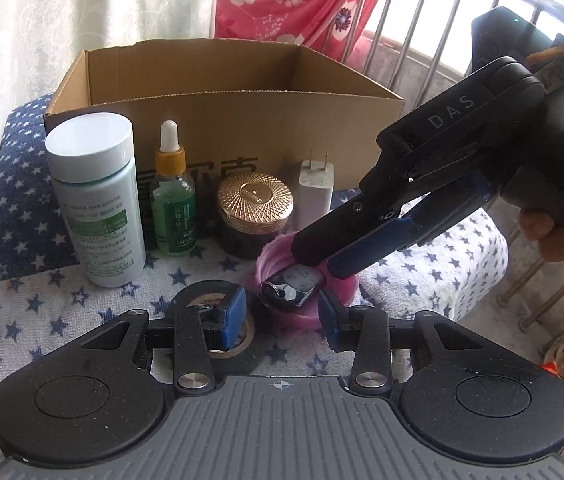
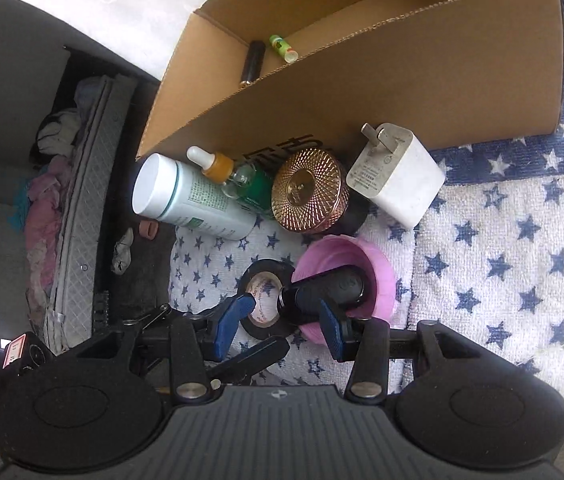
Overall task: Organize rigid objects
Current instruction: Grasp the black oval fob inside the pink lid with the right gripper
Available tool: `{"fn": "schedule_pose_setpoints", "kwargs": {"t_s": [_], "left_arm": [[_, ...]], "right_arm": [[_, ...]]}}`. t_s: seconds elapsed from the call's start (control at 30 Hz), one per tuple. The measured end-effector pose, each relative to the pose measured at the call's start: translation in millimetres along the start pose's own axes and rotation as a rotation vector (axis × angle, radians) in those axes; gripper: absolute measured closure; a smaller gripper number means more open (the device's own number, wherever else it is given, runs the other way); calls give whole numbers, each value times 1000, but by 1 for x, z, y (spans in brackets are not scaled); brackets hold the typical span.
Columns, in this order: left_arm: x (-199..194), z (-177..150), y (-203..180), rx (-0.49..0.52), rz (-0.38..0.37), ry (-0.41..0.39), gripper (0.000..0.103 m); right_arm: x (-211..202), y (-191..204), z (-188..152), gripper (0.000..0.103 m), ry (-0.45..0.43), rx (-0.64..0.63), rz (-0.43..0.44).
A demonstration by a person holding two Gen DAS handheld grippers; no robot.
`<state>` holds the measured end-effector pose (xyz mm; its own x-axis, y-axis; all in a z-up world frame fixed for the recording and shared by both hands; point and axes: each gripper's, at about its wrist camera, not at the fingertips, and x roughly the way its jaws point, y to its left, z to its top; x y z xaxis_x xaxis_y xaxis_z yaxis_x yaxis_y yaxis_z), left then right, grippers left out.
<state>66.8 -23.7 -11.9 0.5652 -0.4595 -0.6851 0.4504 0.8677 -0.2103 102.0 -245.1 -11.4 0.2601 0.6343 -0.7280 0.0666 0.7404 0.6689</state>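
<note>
cloth (image 1: pixel 21 216): blue-and-white stars | curtain (image 1: pixel 81 12): white, lacy | drape (image 1: pixel 294 0): red, floral | railing (image 1: pixel 442 12): metal bars | mattress (image 2: pixel 81 200): on edge, clothes beside it

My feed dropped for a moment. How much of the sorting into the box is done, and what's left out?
Done: two small tubes already lie in the cardboard box. In hand: the right gripper is at the black key fob in the pink bowl; whether it grips is unclear. The left gripper is open nearby. Left outside: white bottle, dropper bottle, gold-lidded jar, charger, tape roll.
</note>
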Motion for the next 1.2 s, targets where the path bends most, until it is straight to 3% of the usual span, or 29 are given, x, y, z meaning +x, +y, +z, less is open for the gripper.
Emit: {"fn": "schedule_pose_setpoints", "kwargs": {"t_s": [0.17, 0.4, 0.57, 0.87, 1.03, 1.2], "left_arm": [[9, -1, 3, -8, -27, 0, 65], [6, -6, -1, 25, -68, -33, 65], [-1, -9, -2, 40, -159, -58, 66], [2, -9, -9, 70, -120, -51, 72], [-4, -7, -7, 76, -112, -43, 77], [-9, -7, -11, 111, -39, -56, 77]], "right_arm": [[14, 0, 4, 55, 66, 49, -16], [23, -6, 13, 53, 81, 108, -49], [27, -9, 15, 52, 88, 118, -75], [33, -16, 14, 56, 64, 124, -94], [29, -25, 11, 66, 43, 159, -70], [28, -32, 8, 77, 17, 183, -56]]}}
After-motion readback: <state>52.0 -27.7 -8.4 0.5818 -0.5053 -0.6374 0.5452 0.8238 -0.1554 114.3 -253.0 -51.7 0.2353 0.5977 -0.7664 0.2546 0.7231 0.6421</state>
